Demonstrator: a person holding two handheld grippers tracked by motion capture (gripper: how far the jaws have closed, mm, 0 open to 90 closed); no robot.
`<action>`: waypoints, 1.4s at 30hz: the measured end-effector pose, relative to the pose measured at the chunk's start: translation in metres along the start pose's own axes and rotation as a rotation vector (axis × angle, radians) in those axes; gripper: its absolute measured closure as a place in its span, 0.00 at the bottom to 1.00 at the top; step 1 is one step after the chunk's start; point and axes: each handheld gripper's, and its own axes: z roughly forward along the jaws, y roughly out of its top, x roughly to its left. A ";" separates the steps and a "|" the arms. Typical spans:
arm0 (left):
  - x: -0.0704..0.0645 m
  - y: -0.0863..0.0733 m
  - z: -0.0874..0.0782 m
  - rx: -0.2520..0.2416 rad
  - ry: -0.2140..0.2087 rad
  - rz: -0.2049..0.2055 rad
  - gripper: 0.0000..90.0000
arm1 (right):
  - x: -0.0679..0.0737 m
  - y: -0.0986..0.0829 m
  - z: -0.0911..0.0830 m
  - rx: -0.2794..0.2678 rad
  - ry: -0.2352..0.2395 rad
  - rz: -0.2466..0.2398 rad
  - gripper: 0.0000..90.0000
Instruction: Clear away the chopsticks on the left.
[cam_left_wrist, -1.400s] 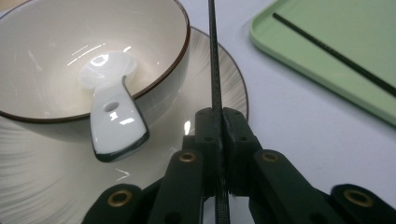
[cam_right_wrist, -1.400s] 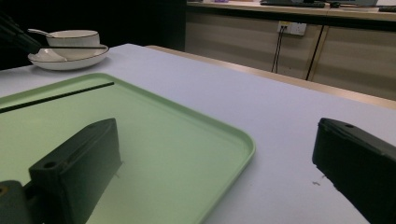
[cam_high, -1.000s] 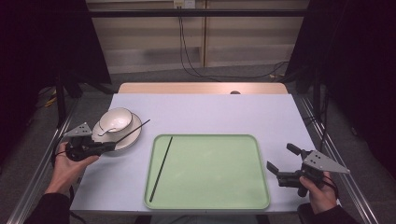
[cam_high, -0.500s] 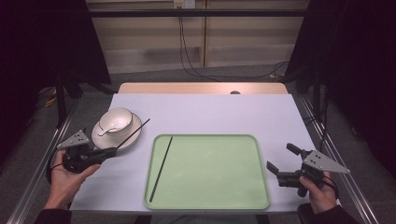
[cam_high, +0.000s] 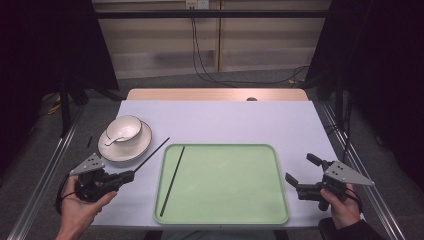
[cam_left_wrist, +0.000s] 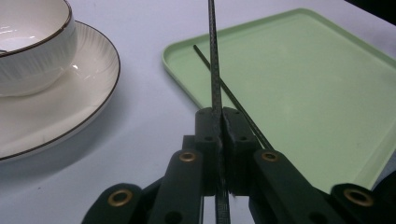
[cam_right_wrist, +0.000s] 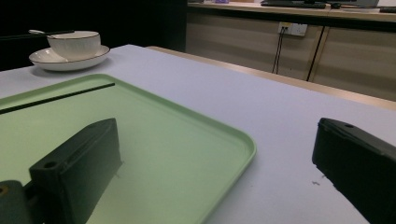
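My left gripper (cam_high: 131, 175) is near the table's front left, shut on a thin black chopstick (cam_high: 152, 153) that points up and right toward the tray's near-left corner. In the left gripper view the jaws pinch that chopstick (cam_left_wrist: 214, 56) at my left gripper (cam_left_wrist: 217, 119). A second black chopstick (cam_high: 173, 180) lies along the left side of the green tray (cam_high: 240, 200). My right gripper (cam_high: 300, 168) rests open at the tray's right edge, holding nothing. Its view shows the tray (cam_right_wrist: 154, 140) between the spread jaws of my right gripper (cam_right_wrist: 219, 163).
A white gold-rimmed bowl (cam_high: 124, 129) with a spoon in it sits on a saucer (cam_high: 140, 146) at the left, behind my left gripper. Bare white table surface (cam_high: 235, 120) lies beyond the tray. A wooden strip (cam_high: 200, 94) edges the far side.
My left gripper has drawn back toward the front edge and slightly right, carrying the chopstick off the saucer's rim. The right gripper has stayed still.
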 end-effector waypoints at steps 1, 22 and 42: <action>-0.004 -0.001 0.000 0.011 0.012 0.000 0.95 | 0.000 0.000 0.000 0.001 -0.003 -0.003 0.01; -0.046 -0.004 0.042 0.079 0.102 -0.160 0.95 | 0.000 0.000 0.001 0.006 0.008 -0.009 0.01; -0.076 0.010 0.097 0.142 0.196 -0.280 0.95 | 0.000 0.000 0.001 0.005 0.011 -0.007 0.01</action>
